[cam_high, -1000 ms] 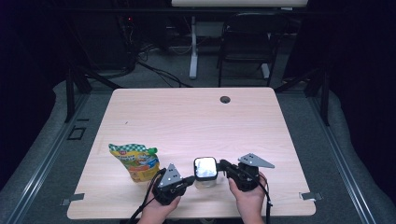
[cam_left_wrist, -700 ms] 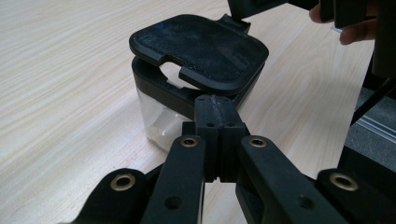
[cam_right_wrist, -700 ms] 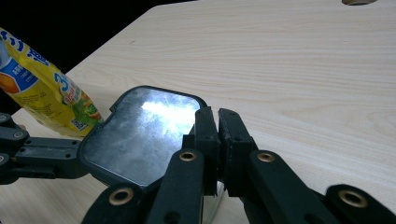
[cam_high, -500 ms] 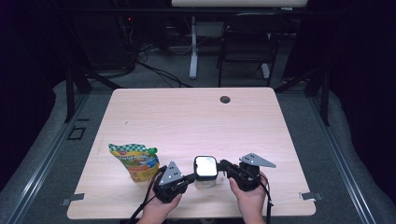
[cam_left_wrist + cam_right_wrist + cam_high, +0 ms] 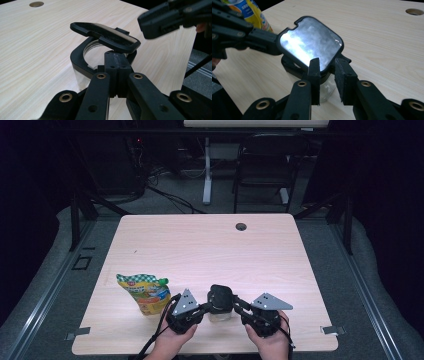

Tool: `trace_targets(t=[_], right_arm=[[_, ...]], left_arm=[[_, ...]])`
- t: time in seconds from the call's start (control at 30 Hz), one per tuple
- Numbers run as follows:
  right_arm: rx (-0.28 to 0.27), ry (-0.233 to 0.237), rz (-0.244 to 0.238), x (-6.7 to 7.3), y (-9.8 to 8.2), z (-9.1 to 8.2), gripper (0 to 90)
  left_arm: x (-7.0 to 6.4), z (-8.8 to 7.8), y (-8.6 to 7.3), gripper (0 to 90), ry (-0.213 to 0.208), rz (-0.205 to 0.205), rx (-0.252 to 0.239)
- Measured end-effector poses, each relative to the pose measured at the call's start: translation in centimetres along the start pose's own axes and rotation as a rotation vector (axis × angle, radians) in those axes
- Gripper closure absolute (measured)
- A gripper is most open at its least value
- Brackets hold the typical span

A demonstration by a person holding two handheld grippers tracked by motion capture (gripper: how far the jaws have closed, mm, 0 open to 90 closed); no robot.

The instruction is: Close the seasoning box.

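My left gripper (image 5: 117, 72) is clamped on the near rim of the clear container (image 5: 220, 312) at the bench's (image 5: 210, 245) front edge. My right gripper (image 5: 327, 72), jaws just opening, brackets its raised lid (image 5: 312, 43), loose.

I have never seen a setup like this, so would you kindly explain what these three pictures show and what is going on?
A person sits at a wooden table holding a hand-held two-jaw gripper in each hand. One picture looks down from above; the other two come from cameras riding on each gripper, looking along its black jaws. On the table stand a clear jar with a hinged black lid, now tipped up, and a yellow pouch beside it. The left gripper is shut on the jar's black rim. The right gripper sits at the lid's edge, its jaws just opening, no longer pinching it.
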State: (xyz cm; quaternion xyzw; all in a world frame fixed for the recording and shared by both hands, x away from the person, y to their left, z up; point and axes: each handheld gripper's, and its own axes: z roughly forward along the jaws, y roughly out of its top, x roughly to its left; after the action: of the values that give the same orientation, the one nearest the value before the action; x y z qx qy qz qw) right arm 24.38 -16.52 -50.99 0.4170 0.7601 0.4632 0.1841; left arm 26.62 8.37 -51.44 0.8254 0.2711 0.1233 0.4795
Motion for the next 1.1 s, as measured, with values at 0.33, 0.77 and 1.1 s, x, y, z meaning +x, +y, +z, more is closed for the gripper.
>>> trace_targets(t=[0.33,0.77,1.1], right_arm=[[0.023,0.009,-0.053,1.1,-0.6,0.2,66.6],[-0.034,-0.055,-0.075,1.8,-0.4,1.7,55.3],[-0.045,-0.056,-0.076,1.8,-0.4,1.4,57.5]], left_arm=[[-0.5,0.2,1.6,90.0,-0.009,0.013,-0.007],[-0.7,0.6,1.5,90.0,-0.009,0.015,-0.010],[-0.5,1.8,0.1,90.0,-0.001,0.006,0.029]])
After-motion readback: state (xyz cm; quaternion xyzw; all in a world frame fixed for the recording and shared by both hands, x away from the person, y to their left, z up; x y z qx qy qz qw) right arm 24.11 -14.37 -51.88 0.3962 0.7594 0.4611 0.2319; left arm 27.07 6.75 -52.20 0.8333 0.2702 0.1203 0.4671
